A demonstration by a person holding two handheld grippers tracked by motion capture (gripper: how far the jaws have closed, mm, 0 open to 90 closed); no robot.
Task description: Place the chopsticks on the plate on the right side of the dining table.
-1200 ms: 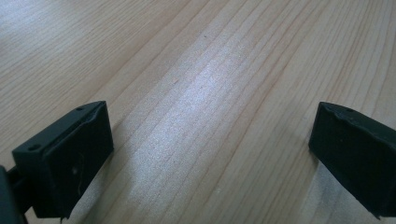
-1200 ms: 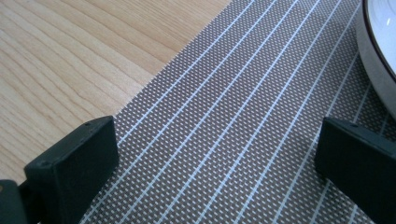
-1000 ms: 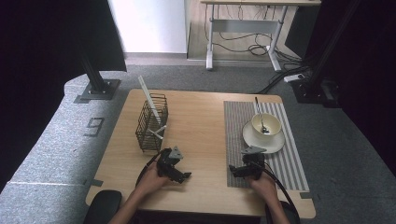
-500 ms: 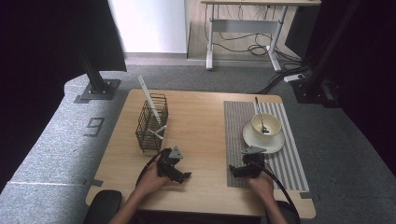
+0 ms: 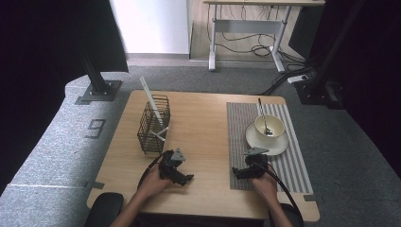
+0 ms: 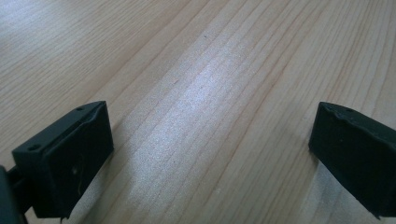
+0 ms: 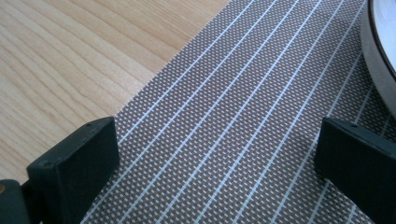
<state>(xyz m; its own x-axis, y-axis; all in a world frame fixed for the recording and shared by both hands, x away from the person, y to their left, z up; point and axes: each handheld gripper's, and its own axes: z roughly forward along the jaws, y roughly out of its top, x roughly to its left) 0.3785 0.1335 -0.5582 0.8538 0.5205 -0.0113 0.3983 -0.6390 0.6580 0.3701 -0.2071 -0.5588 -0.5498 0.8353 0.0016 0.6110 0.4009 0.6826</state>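
Note:
A cream bowl [image 5: 269, 126] with a spoon [image 5: 263, 116] in it stands on a white plate [image 5: 266, 143] on the striped grey placemat [image 5: 293, 161]. A black wire basket [image 5: 152, 127] at the table's left holds two white utensils [image 5: 150, 101]. My left gripper [image 5: 187, 179] rests low over bare wood near the front edge, its jaws wide apart and empty [image 6: 212, 158]. My right gripper [image 5: 239, 173] is open over the mat's near left corner [image 7: 219, 154], with the plate's rim [image 7: 380, 60] just beyond its right jaw.
The wooden table [image 5: 203, 123] has bare room in its middle between basket and mat. Cables trail from both grippers toward the front edge. Grey carpet surrounds the table, with black stand bases [image 5: 99, 90] at the back left and back right.

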